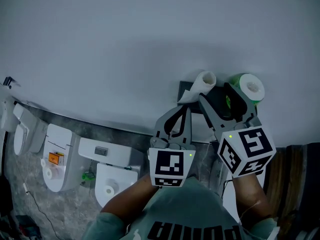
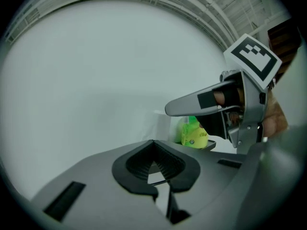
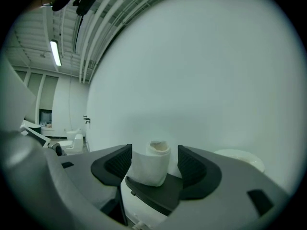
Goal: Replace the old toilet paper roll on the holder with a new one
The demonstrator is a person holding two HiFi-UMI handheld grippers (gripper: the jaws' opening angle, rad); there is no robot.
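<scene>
Old roll: small white, nearly spent toilet paper roll, lower centre of the right gripper view, standing on the black holder shelf.
Long axis: upright, hollow end up.
Right hand-held gripper: your nearer one; jaws apart, one either side of the roll, apparently not squeezing.
Left hand-held gripper: jaws together, empty.
New roll: green-wrapped toilet paper roll, just right of the old roll.

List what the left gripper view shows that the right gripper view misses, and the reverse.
Left gripper view only: the new roll's green wrapper. Right gripper view only: the nearly empty old roll, upright between the open jaws of the right gripper, with toilets far off at the left. Both: the plain pale wall.
</scene>
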